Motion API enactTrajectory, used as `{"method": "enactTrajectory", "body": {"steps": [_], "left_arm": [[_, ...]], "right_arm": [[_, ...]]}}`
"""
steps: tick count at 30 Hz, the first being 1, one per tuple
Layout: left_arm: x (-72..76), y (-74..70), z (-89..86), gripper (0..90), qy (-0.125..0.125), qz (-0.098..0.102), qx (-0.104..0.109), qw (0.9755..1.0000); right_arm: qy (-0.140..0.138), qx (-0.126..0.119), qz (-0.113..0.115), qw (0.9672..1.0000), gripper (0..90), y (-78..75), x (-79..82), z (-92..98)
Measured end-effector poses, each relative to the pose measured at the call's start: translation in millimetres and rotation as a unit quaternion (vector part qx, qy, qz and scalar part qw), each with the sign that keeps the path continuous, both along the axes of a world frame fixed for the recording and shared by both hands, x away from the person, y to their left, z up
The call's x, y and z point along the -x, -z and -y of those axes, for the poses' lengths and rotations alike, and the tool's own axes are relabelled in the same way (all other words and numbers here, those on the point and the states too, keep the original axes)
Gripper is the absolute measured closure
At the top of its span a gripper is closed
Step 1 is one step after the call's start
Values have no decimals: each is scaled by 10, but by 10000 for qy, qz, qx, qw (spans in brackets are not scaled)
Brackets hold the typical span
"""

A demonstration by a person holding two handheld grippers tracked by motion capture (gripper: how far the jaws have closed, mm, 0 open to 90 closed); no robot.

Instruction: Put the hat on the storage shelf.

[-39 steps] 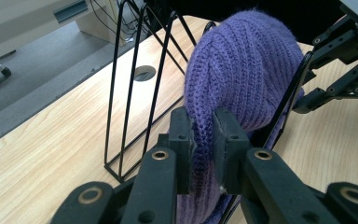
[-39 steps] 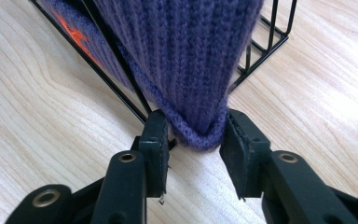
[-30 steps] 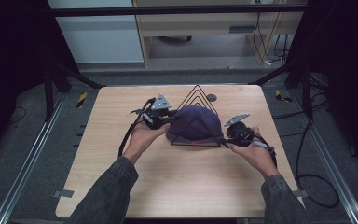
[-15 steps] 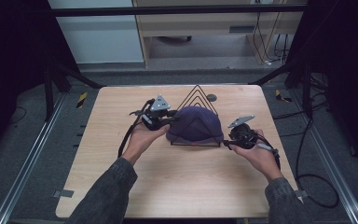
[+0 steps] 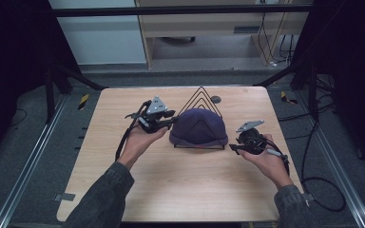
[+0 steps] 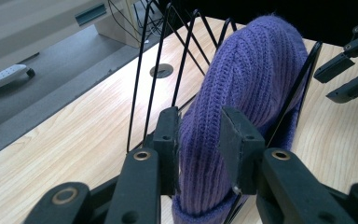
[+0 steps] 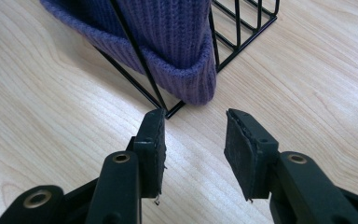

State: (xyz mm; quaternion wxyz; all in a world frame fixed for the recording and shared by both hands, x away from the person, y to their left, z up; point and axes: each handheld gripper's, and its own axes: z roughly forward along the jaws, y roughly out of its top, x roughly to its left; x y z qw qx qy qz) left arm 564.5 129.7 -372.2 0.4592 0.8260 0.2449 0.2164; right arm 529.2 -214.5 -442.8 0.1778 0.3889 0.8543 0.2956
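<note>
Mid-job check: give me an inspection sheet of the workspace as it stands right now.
Surface: wooden table, bare around the work, with a round grommet near the far edge.
Job's things: purple knitted hat draped over a black wire rack, mid-table.
Clutter: nothing seen.
Grippers: left hand-held gripper has its jaws either side of the hat's edge; they have just been opening. Right hand-held gripper is open with nothing between its jaws, low over the table by the rack's corner.
Cables: left cable lies on the table; right cable drops off the table to the floor.
Surroundings: grey floor, yellow-black tape marks, pale bench behind.
</note>
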Motion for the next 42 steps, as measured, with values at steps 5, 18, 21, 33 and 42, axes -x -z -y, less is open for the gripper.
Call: {"method": "enactTrajectory", "body": {"steps": [5,18,21,33,42], "left_arm": [[37,-2,-16,642,-34,56,-79,9999],[191,33,-4,152,-60,-172,-361,9992],[291,45,-24,112,-29,-154,-403,9991],[823,255,-310,60,209,-403,-553,9974],[1102,489,-579,53,117,-463,-850,9952]], "right_arm": [[-1,-16,55,10000,566,-12,51,8],[217,-392,335,9984,300,-97,197,-32],[248,-569,425,9972,210,-144,262,-68],[-239,-855,600,9942,82,-133,652,-407],[-505,-752,326,9954,135,96,780,-662]]}}
